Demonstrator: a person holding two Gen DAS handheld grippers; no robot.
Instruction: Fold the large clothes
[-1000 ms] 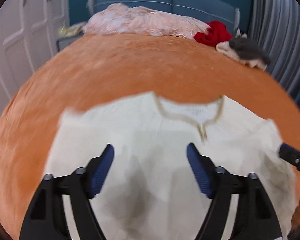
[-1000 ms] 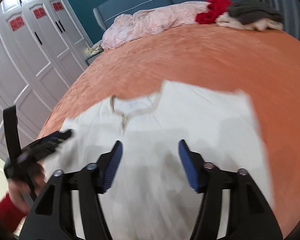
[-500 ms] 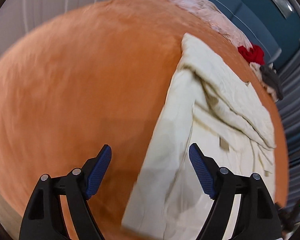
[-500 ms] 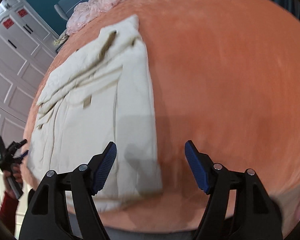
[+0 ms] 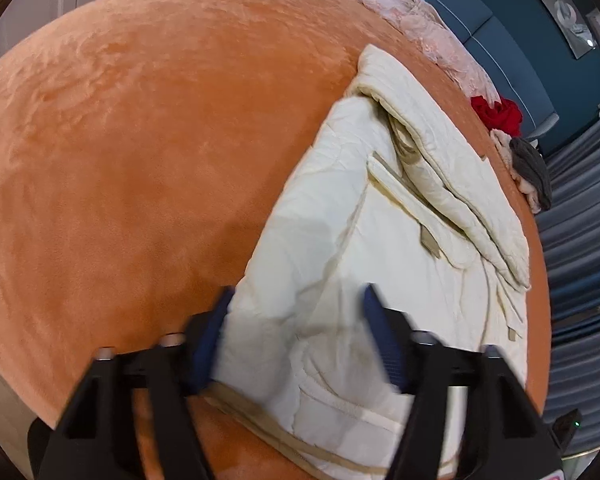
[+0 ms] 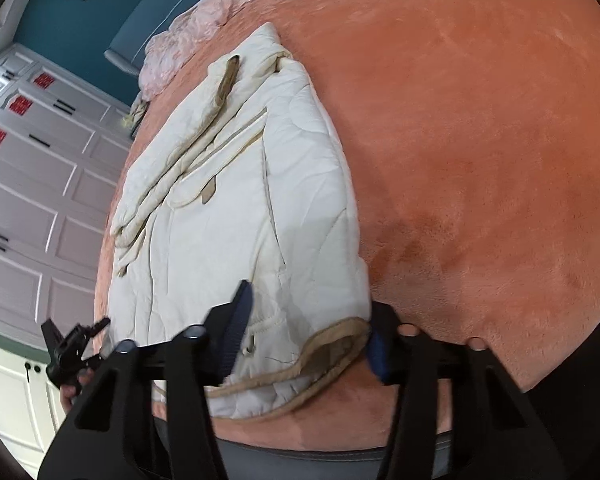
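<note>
Cream quilted fabric fills both views: a padded jacket (image 5: 340, 248) lies lengthwise on an orange plush bed (image 5: 120, 140), one sleeve (image 5: 440, 152) already folded across its front, tan piping tracing the hem and pocket flaps. The left claw (image 5: 296, 344) straddles one bottom corner of the jacket, its blue pads (image 5: 210, 344) spread apart with the cloth between them — not yet pinched, as far as the blur allows. The right claw (image 6: 304, 338) sits likewise at the other hem corner (image 6: 332, 344), jaws wide on either side of the tan-edged fold, gripping nothing so far. The step in hand looks like taking hold of the hem at both corners. The next move would call for closing both claws on all layers together, then lifting evenly and carrying the hem up towards the collar — the puffy filling is likely to spring back and the smooth shell to slip. Pink bedding (image 5: 420, 20) and a red garment (image 5: 496, 114) lie well apart at the headboard.
</note>
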